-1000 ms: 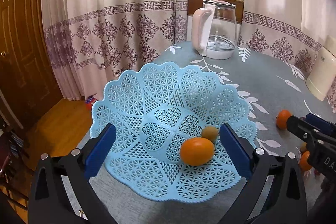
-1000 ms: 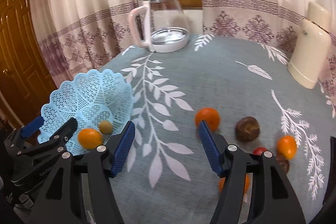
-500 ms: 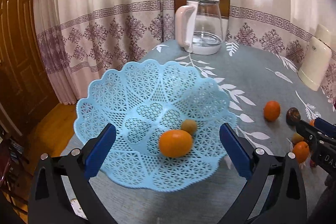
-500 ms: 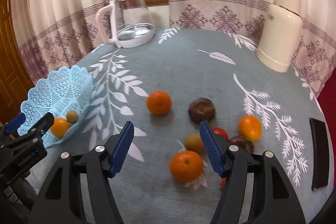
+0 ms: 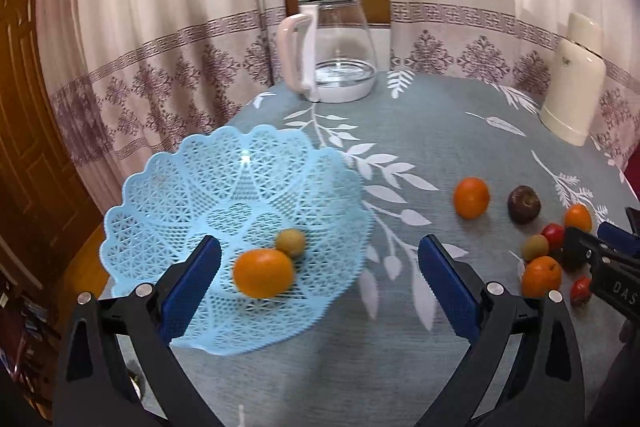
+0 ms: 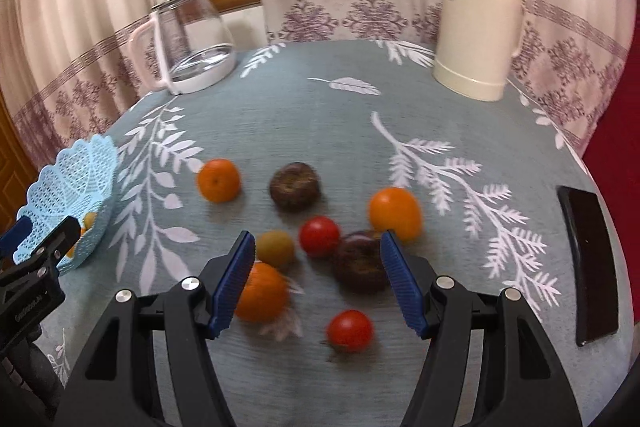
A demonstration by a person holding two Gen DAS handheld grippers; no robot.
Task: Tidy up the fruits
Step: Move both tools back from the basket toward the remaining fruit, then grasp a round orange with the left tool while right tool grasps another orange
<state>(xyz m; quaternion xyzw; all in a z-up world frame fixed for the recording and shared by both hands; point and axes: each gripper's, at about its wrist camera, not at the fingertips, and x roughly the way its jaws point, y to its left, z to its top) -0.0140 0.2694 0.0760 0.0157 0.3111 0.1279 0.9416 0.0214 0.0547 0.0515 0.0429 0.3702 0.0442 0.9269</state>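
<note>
A light-blue lattice basket (image 5: 224,183) (image 6: 76,179) sits at the table's left edge and holds an orange (image 5: 263,273) and a small yellow-green fruit (image 5: 291,243). My left gripper (image 5: 320,287) hovers open over the basket's near rim, holding nothing. My right gripper (image 6: 318,281) is open above a cluster of loose fruit: an orange (image 6: 262,291), a yellow-green fruit (image 6: 275,248), two red fruits (image 6: 319,237) (image 6: 350,330), a dark brown fruit (image 6: 360,265) and an orange one (image 6: 395,213). Farther off lie another orange (image 6: 219,180) and a brown fruit (image 6: 295,185).
A glass kettle (image 5: 332,55) (image 6: 188,43) with a pink handle stands at the back. A cream thermos (image 6: 478,17) (image 5: 574,83) is at the back right. A black phone (image 6: 588,263) lies near the right table edge. Curtains hang behind the grey leaf-pattern tablecloth (image 6: 320,123).
Both grippers have swung right. The basket shifted left in both views, and the loose fruit cluster now lies between and just beyond the right gripper's fingers. Both stayed open.
</note>
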